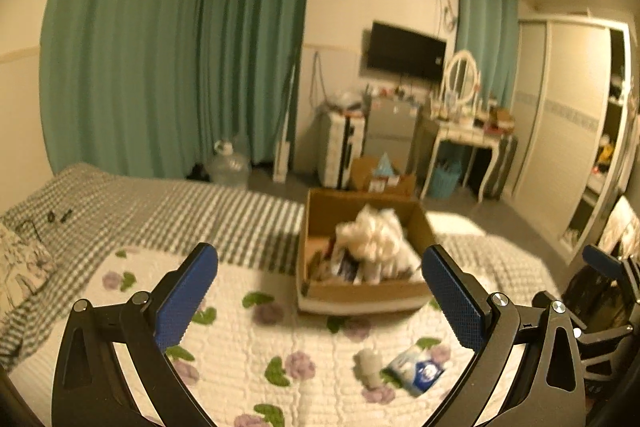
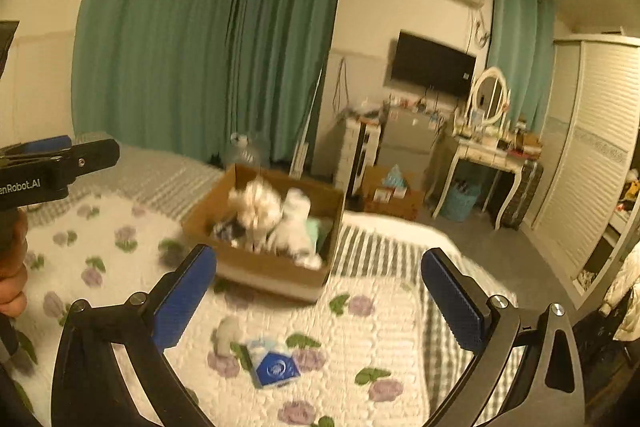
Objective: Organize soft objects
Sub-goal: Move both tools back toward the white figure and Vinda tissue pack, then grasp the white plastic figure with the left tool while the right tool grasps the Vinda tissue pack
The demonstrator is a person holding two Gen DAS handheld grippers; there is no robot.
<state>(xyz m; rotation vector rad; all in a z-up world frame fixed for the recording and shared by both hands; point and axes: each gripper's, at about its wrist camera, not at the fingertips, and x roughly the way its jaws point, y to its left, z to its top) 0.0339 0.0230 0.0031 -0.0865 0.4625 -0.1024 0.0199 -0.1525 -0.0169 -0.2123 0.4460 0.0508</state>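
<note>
1. Both jaws gape wide and empty as your left gripper (image 1: 320,301) and right gripper (image 2: 318,301) hang above the floral quilt (image 1: 248,343).
2. Your cardboard box (image 2: 264,267) already holds white fluffy items (image 2: 276,219).
3. Left out, by the look of it: a blue tissue packet (image 2: 274,367) and a small white object (image 2: 227,333), lying just beside each other.
</note>
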